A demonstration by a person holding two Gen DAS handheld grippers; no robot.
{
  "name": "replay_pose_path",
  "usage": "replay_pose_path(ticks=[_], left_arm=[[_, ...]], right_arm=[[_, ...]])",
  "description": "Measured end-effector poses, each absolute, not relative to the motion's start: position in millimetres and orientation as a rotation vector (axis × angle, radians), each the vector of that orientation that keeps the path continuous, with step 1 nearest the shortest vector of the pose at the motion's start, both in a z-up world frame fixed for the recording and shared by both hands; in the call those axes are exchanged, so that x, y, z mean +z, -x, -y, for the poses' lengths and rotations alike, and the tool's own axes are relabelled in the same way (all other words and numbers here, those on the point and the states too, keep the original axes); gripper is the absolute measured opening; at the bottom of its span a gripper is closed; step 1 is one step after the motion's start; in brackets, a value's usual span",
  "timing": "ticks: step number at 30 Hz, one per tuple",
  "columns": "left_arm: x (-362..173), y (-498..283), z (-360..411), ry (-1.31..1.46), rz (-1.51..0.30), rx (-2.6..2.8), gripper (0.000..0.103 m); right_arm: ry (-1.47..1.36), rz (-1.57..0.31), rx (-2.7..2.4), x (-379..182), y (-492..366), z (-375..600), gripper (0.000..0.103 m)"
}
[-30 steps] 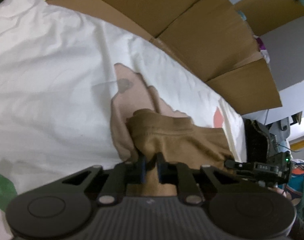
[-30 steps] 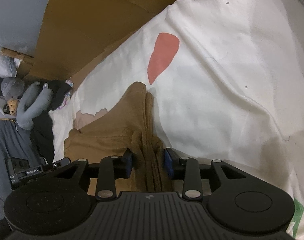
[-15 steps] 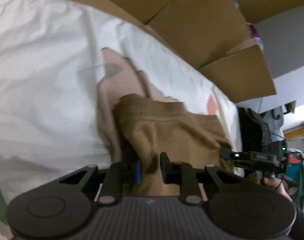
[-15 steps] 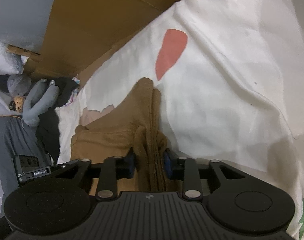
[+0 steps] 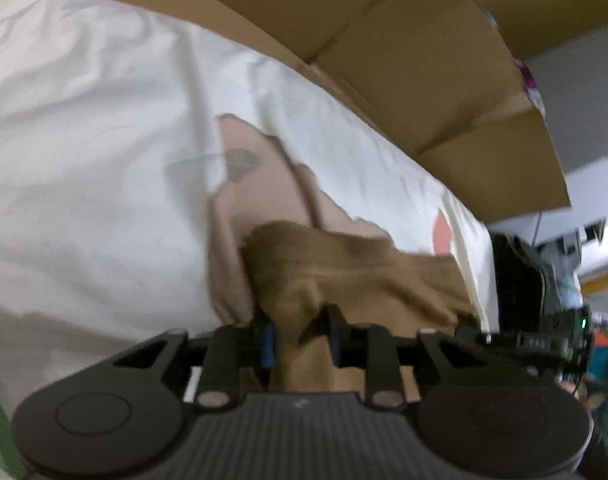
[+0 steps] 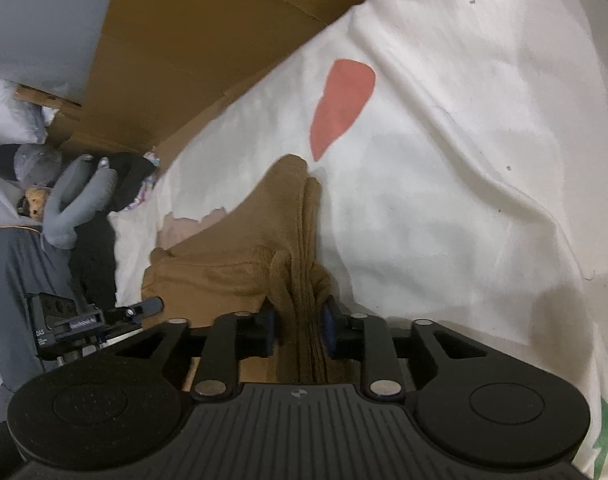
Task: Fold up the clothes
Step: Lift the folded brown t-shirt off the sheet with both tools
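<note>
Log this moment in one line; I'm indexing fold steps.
left gripper: opening, brown garment between jaws | right gripper: shut on bunched brown garment | surface: white sheet

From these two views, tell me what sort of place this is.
Probably a cluttered bedroom or storeroom at home, not a workshop. A white sheet with coloured patches covers a soft surface like a bed, flattened cardboard leans behind it, and a grey plush toy lies on piled clothes beside it.
</note>
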State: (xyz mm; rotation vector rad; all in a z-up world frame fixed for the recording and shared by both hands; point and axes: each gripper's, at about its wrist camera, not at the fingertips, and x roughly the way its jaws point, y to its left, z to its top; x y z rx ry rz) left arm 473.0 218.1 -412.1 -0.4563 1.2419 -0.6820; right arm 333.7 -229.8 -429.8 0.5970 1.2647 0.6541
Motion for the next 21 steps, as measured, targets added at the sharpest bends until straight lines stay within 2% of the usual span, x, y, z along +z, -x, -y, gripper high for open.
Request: replay_pose_path(ticks=[4,8,9,11,12,15,18,19,20,21], left_arm=[[-420,-479,-215,0.497,-1.242,-0.692,0.028],[-421,-481,-211,0.502,-1.232,-0.703,0.028],[-419,-481,-210,0.487,-1.222,-0.710,0.026],[-415,-479,-209,0.465,-1.198,-0.724,0.021],[-413,-478,-209,0.466,-1.185,-0.734,0.016],[-413,-477,-209,0.478,-1.182,-0.749,0.015],[-417,-478,-211,0.491,-1.209,-0.742,0.027],[-419,-478,-211,0.500,-1.218,-0.744,0.029],[-420,-478,-212,0.507,-1.225,-0.748,0.030],[-421,-478,-212,0.514,-1.233,-0.753,0.033]], right_arm=[[-0.608,-1.271,0.670,-435,-336,224,0.044],[-0.628,-1.272,0.686,-439,-340,219,0.044],[-0.627,-1.268,0.689,-438,-339,218,0.043],[-0.622,-1.262,0.688,-437,-339,217,0.023],[-0.628,-1.258,0.690,-437,-339,218,0.023],[-0.645,-1.245,0.694,-436,-336,222,0.021],[-0.642,-1.256,0.683,-438,-336,222,0.025],[-0.646,-1.261,0.682,-439,-337,223,0.028],[-0.648,-1.264,0.684,-440,-337,222,0.036],[-0.648,-1.264,0.687,-440,-338,221,0.037]])
